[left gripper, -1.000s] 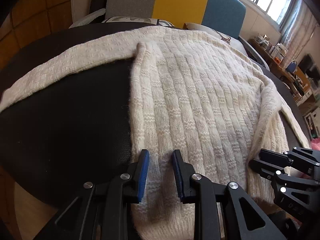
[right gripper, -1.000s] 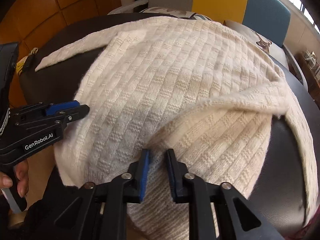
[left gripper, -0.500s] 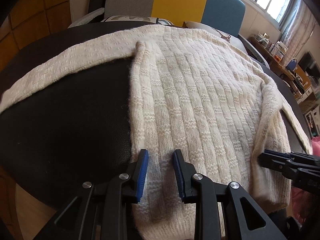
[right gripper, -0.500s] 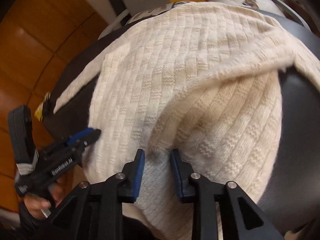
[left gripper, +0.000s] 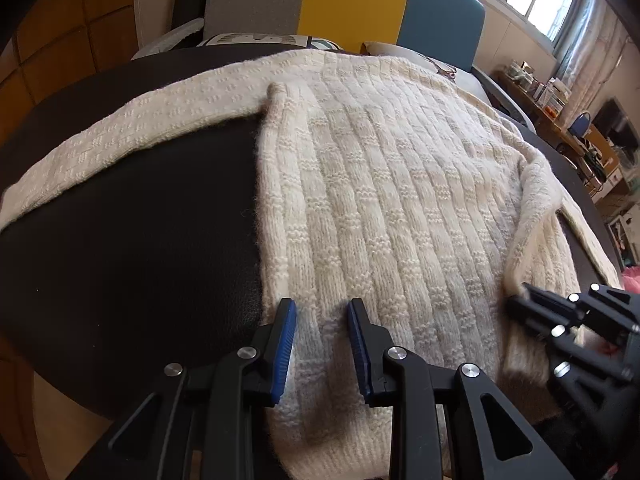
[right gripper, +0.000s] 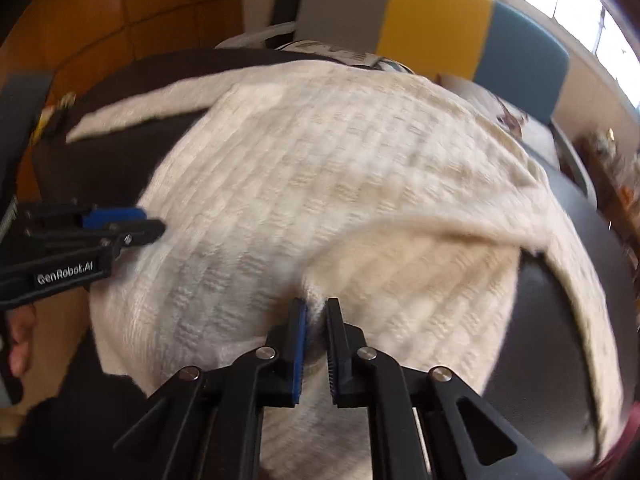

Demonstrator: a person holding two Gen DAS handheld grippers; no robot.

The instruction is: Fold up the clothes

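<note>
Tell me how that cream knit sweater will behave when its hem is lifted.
The cream ribbed knit sweater probably sags limply: it already bunches where the right tool pinches it. Its thick knit looks fairly heavy, likely dragging across the black tabletop.

Black tongs (left gripper: 320, 316) with blue pads, silver screws, white "GenRobot.AI" lettering.
</note>
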